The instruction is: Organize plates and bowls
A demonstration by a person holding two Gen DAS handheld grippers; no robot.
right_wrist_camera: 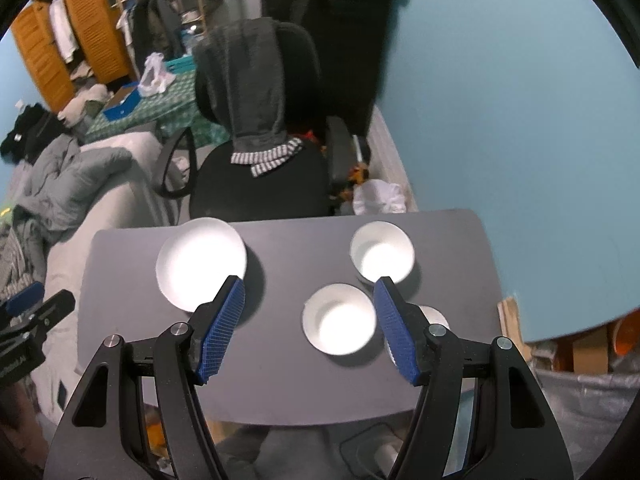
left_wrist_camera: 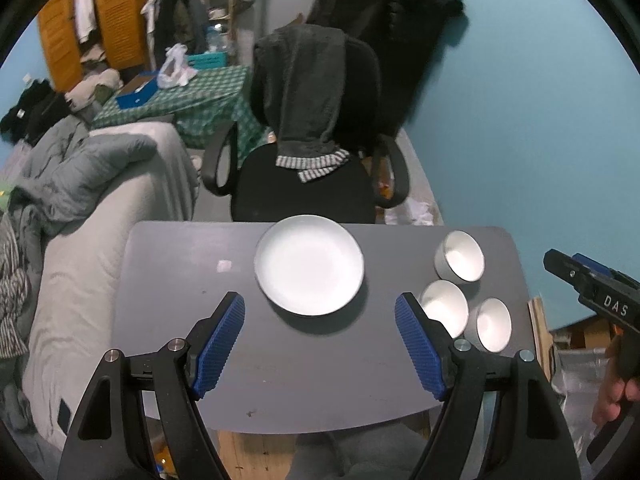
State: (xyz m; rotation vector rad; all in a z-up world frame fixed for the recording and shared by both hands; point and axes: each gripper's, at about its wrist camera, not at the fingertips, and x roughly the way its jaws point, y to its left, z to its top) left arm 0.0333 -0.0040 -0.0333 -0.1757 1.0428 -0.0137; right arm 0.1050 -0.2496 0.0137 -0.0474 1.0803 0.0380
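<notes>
A white plate (left_wrist_camera: 309, 265) lies on the grey table (left_wrist_camera: 180, 280) toward its far edge. Three white bowls stand to its right: a far bowl (left_wrist_camera: 460, 255), a middle bowl (left_wrist_camera: 444, 307) and a near bowl (left_wrist_camera: 493, 324). My left gripper (left_wrist_camera: 320, 312) is open and empty above the table, just short of the plate. My right gripper (right_wrist_camera: 310, 298) is open and empty, over the table beside the middle bowl (right_wrist_camera: 339, 318). The right wrist view also shows the plate (right_wrist_camera: 201, 262), the far bowl (right_wrist_camera: 382, 252) and the near bowl (right_wrist_camera: 434, 316), partly hidden by a finger.
A black office chair (left_wrist_camera: 304, 184) draped with a grey towel stands behind the table. A bed with grey bedding (left_wrist_camera: 80, 184) is on the left. A blue wall (left_wrist_camera: 540, 120) is on the right, with boxes and plastic (right_wrist_camera: 580, 360) beside the table.
</notes>
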